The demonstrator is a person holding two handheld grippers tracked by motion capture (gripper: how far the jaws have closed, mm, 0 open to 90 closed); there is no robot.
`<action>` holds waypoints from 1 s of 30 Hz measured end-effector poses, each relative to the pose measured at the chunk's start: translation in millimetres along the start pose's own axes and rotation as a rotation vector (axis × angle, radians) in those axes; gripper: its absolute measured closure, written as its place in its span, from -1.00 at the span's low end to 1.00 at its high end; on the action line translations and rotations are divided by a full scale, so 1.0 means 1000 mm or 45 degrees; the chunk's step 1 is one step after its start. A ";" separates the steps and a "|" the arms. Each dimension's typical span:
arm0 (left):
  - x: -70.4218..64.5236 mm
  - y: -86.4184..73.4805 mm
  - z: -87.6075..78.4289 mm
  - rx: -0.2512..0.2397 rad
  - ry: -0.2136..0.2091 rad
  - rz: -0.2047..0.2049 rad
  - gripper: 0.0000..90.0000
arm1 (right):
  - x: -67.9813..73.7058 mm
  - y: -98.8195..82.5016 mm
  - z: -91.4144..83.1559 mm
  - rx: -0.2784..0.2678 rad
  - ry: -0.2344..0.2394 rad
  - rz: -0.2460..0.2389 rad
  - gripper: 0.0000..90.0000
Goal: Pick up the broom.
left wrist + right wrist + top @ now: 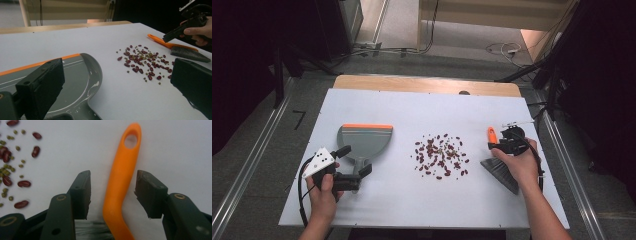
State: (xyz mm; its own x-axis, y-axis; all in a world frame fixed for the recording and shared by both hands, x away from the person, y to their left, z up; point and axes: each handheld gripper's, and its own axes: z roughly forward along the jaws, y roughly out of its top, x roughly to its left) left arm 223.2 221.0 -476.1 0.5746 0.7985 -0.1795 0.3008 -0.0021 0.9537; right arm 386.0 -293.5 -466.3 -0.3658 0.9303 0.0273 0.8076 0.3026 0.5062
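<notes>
Scattered red and small green beans (441, 155) mid-table on the white sheet (412, 105), the landmark for all else. Just right of the beans: hand brush, orange handle (120, 185) pointing away, dark bristles (502, 172) nearer the person. Left of the beans, well apart: grey dustpan (364, 140) with orange lip (367, 127) on its far edge, stub handle toward the person.

Right gripper (112, 195) above the brush, jaws spread, one either side of the orange handle, not yet touching. Probably about to take the brush for sweeping. Best closed squarely on the straight stretch above the bend, handle centred between the pads, low enough to bite the full width; a grip on the curve would likely let it twist when the bristles drag.

Left gripper (112, 85) left of the beans, jaws wide apart, at the dustpan's near end, holding nothing. Sensible next: pinch the stub handle, keep the pan flat on the sheet.
</notes>
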 end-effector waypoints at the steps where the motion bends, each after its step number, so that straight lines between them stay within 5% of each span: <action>1: 0.000 0.000 0.000 0.002 0.002 0.001 -1.00 | 0.000 -0.001 0.001 0.031 -0.007 -0.002 0.09; 5: 0.001 -0.001 -0.001 0.013 0.012 0.011 -1.00 | 0.002 -0.005 0.007 0.120 -0.041 -0.017 0.17; 8: 0.001 -0.001 -0.001 0.012 0.016 0.011 -1.00 | 0.004 -0.007 0.007 0.123 -0.075 -0.055 0.34; 15: -0.005 -0.001 0.000 0.024 0.020 0.019 -1.00 | -0.001 -0.001 0.008 0.183 -0.031 -0.040 0.44; 19: -0.012 0.001 0.003 0.036 0.032 0.064 -1.00 | 0.003 -0.003 0.008 0.162 -0.064 -0.019 0.52; 23: -0.022 0.006 0.008 0.045 0.034 0.096 -1.00 | 0.000 -0.008 0.007 0.109 -0.036 -0.025 0.52; 30: -0.045 0.021 0.015 0.030 -0.034 0.099 -1.00 | -0.001 -0.016 0.006 0.029 -0.014 -0.004 0.52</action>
State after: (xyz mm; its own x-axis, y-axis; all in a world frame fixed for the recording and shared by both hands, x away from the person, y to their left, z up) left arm 215.5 176.1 -451.9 0.6167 0.7792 -0.1120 0.2724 -0.0777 0.9590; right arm 376.1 -298.3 -479.5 -0.3631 0.9316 0.0160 0.8170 0.3100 0.4862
